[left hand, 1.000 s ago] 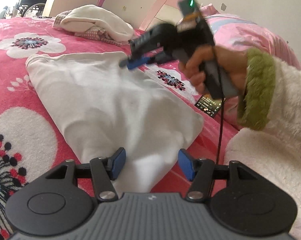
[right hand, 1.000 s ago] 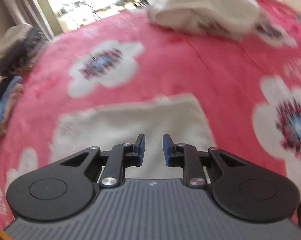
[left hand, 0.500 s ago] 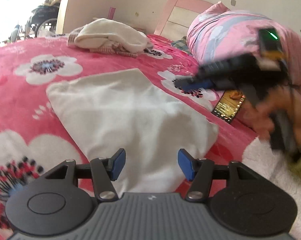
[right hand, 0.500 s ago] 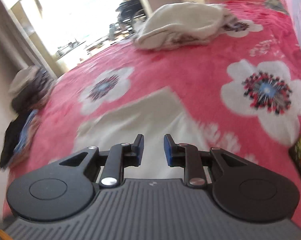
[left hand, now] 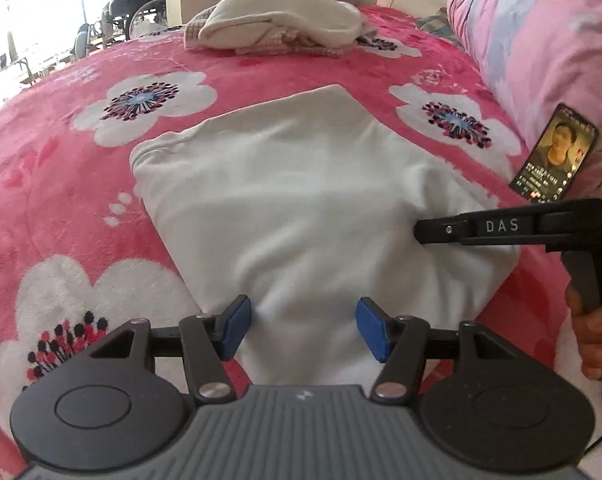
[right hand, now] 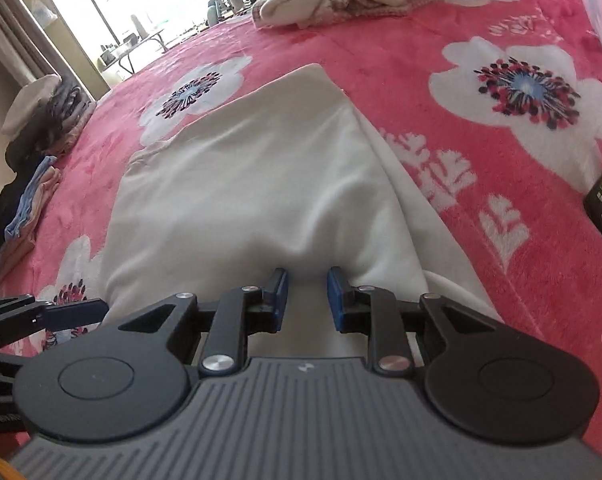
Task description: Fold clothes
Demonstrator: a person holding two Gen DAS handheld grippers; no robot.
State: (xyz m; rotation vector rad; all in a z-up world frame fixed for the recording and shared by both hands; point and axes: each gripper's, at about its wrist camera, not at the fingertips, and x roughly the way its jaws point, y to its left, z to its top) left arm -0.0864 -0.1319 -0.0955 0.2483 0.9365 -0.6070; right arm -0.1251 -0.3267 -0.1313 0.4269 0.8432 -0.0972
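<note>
Folded white garment [left hand: 301, 200] lying flat mid-bed, both claws parked over its near edge

Left claw [left hand: 303, 330] is spread and its jaws are opening a touch more, blue pads hanging above the fabric at 6 o'clock with nothing pinched. Right claw [right hand: 304, 298] has its pads close together with a small gap, only cloth showing behind it, no pinch I can see; from the left view it pokes in from 3 o'clock over the garment's right side. Pink flowered bedspread [left hand: 61, 184] underneath. Crumpled cream clothes pile [left hand: 277, 20] sits at 12 o'clock, a lit phone [left hand: 553, 154] at 2 o'clock near the pink pillow [left hand: 541, 28]. No containers anywhere.
</note>
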